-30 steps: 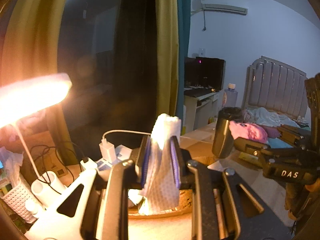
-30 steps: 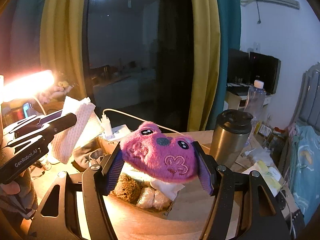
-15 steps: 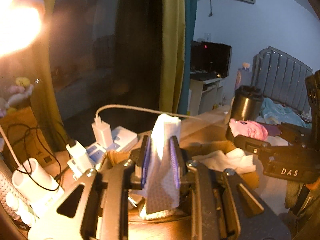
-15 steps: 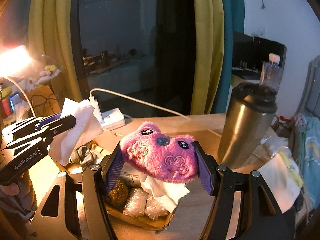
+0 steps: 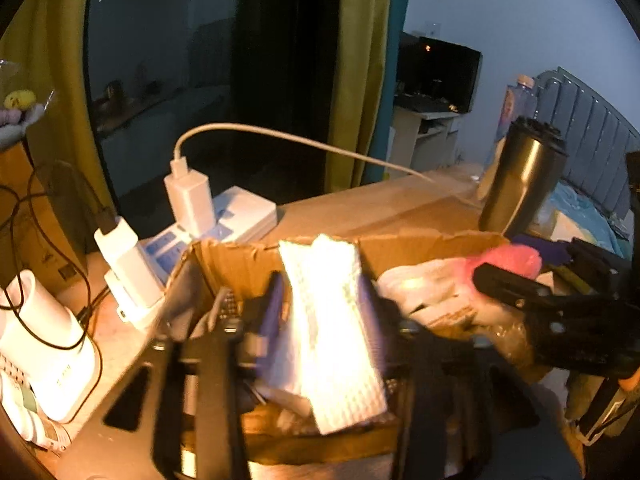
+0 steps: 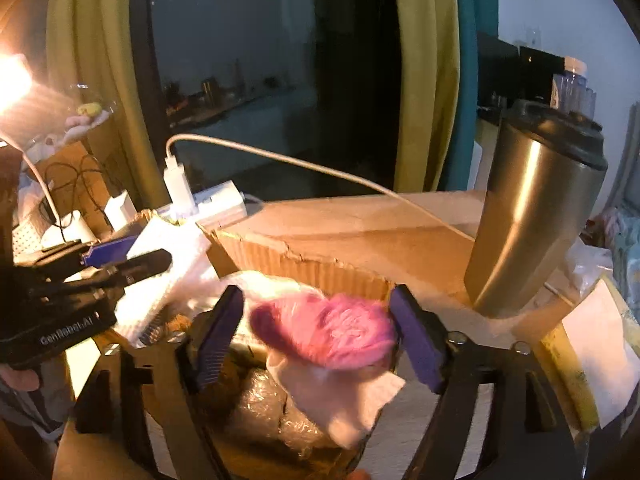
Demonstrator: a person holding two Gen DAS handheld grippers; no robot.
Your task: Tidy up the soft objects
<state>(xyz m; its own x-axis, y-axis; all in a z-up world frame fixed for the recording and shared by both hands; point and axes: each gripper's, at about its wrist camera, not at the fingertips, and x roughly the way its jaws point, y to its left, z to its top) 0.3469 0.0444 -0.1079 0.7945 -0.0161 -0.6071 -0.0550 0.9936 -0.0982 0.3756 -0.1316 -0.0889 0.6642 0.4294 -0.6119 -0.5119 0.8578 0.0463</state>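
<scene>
Two grippers over one cardboard box [image 6: 304,264], jaws pointing down into it. Left gripper [image 5: 324,312]: jaws opening, white textured cloth [image 5: 332,328] standing between them above the box's near left part; whether the pads touch it cannot be told. Right gripper [image 6: 316,332]: jaws opening, gap beside the left pad, pink plush toy [image 6: 324,332] between them, over white cloth and plastic-wrapped bundles inside the box. Steel tumbler [image 6: 532,216] upright just right of the box. White charger [image 5: 188,196] behind the box's left corner.

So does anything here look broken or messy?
Yes. The cardboard box has a torn, ragged top edge with a crack in it. A white charger cable also hangs loose in the air across the desk toward the metal tumbler.
</scene>
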